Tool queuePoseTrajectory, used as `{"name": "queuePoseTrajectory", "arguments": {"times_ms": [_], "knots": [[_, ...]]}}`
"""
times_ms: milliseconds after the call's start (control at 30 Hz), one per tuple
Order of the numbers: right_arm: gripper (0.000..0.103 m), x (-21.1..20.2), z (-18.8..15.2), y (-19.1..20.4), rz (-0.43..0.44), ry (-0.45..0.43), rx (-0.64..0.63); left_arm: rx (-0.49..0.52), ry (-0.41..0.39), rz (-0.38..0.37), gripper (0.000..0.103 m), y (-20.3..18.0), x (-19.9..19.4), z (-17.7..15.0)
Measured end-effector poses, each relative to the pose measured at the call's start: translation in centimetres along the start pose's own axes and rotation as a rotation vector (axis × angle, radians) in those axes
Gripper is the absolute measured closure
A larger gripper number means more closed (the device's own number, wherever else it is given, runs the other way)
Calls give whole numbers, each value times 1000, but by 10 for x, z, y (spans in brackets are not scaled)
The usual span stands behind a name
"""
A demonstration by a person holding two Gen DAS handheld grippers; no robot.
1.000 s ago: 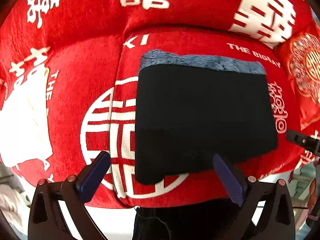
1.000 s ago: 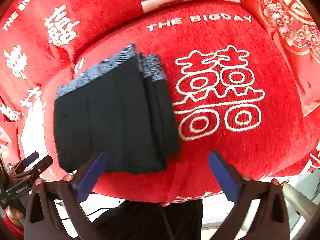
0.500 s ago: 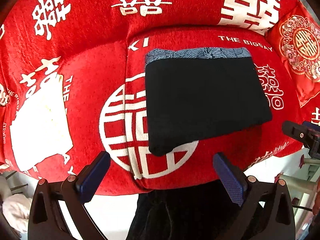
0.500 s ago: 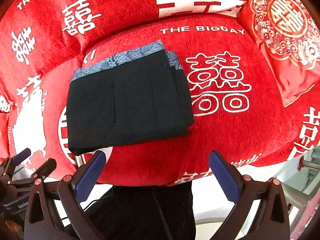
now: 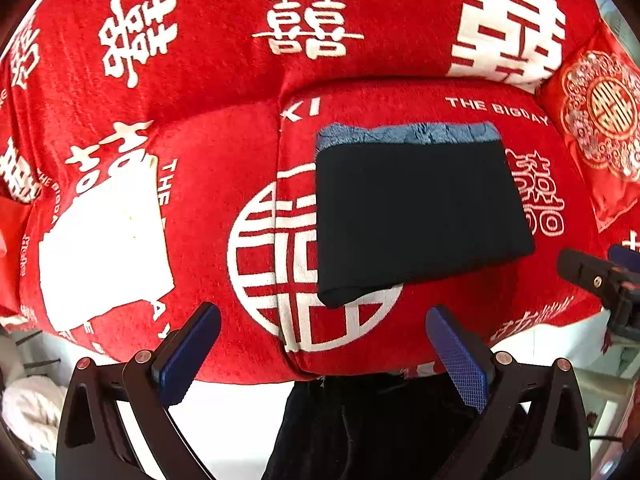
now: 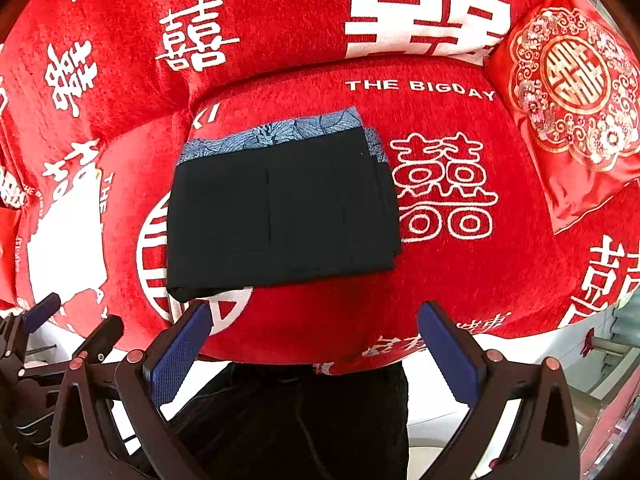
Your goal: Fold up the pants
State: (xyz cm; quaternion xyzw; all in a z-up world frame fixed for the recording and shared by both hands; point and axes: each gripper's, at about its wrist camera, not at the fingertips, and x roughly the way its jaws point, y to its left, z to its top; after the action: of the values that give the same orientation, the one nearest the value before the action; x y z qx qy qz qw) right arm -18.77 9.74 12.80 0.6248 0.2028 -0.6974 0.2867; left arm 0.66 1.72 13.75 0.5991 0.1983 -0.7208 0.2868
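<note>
red sofa cover with white characters | embroidered red cushion at right

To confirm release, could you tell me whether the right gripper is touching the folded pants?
Apart. The right wrist view shows the right gripper open, with red cushion visible between its fingertips and the folded pants.

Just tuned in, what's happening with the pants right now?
The black pants lie folded into a compact rectangle on the red sofa cover, blue patterned waistband along the far edge. Both the left gripper and right gripper are open, holding nothing, hovering off the near edge.
</note>
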Motion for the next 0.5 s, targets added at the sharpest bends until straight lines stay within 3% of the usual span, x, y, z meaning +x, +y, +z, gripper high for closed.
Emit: {"name": "queuePoseTrajectory", "arguments": {"times_ms": [500], "knots": [[0,-14,-5,-15,1,31,-53,-58,16,31,0,-27,-17,-3]]}}
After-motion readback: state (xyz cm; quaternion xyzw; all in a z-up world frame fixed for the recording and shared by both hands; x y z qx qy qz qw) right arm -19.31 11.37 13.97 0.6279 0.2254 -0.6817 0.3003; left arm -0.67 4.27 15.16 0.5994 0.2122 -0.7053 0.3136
